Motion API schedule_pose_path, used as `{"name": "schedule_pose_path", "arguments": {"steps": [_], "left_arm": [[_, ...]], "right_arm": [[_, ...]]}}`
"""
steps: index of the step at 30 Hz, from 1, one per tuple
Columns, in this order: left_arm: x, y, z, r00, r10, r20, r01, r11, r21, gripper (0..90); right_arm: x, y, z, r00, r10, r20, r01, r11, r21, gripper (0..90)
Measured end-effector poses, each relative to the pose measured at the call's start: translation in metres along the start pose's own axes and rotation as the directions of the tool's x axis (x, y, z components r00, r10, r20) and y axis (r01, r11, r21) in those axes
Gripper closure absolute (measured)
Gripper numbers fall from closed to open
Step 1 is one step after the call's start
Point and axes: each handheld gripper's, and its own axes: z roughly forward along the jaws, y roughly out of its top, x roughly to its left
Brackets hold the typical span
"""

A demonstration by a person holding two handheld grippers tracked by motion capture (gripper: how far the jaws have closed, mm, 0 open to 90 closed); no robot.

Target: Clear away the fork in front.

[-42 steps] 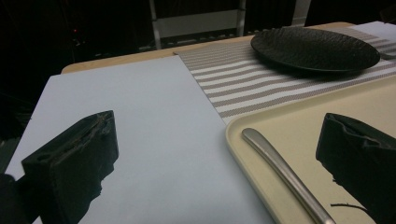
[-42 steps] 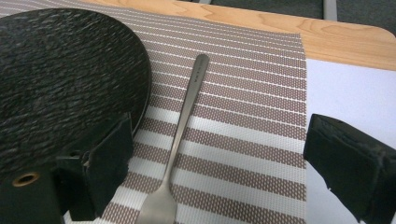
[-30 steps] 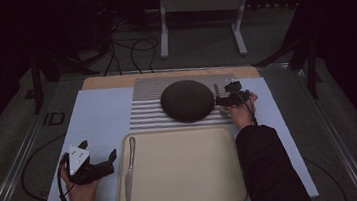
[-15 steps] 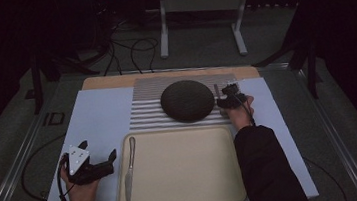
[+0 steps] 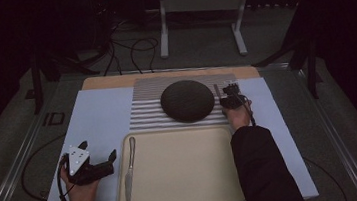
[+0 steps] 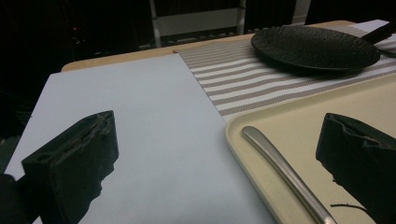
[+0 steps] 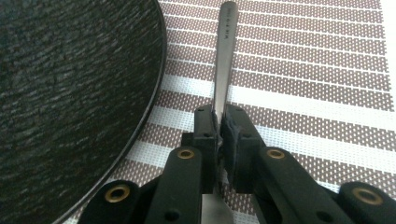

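Right gripper (image 7: 218,140) has crept slightly nearer the tray since a second ago, jaws clamped on a metal utensil (image 7: 225,56) lying on the striped mat (image 7: 303,93) beside the black plate (image 7: 70,93). Thin, stiff, slick steel: mid-handle pinch looks sound. Left gripper (image 6: 215,158) idles, jaws wide.

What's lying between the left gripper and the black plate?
In the left gripper view, bare pale mat, the tray corner with a knife, then striped placemat before the black plate.

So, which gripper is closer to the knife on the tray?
Left. The left gripper sits open just beside the knife at the beige tray's left edge. The right gripper is far across, by the black plate, shut on another utensil.
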Motion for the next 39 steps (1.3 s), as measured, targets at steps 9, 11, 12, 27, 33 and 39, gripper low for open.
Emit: {"name": "schedule_pose_path", "arguments": {"steps": [9,11,12,27,33,39], "left_arm": [[0.001,0.000,0.001,1.0000,-0.002,-0.003,0.002,1.0000,0.005,0.0],[0.000,0.000,0.001,1.0000,0.001,-0.002,-0.001,1.0000,0.005,0.0],[0.000,0.000,0.001,1.0000,0.002,-0.001,-0.002,1.0000,0.005,0.0],[-0.001,-0.001,0.002,1.0000,0.005,0.000,-0.005,0.9999,0.013,0.0],[-0.001,-0.001,0.002,1.0000,0.005,0.003,-0.005,0.9999,0.017,0.0],[0.000,0.002,0.001,1.0000,0.005,-0.007,-0.005,0.9999,0.015,0.0]], "right_arm": [[-0.003,-0.003,-0.003,1.0000,-0.001,-0.002,0.001,1.0000,-0.002,85.8],[-0.005,-0.004,-0.005,1.0000,0.002,-0.005,-0.002,1.0000,-0.005,85.8],[-0.006,-0.005,-0.006,1.0000,0.005,-0.007,-0.005,0.9999,-0.009,85.8],[-0.011,-0.010,-0.036,0.9974,-0.025,-0.068,0.020,0.9972,-0.072,85.9],[-0.009,-0.008,-0.049,0.9963,-0.046,-0.072,0.038,0.9943,-0.099,86.0],[-0.009,-0.012,-0.063,0.9937,-0.074,-0.084,0.063,0.9899,-0.127,86.0]]}}
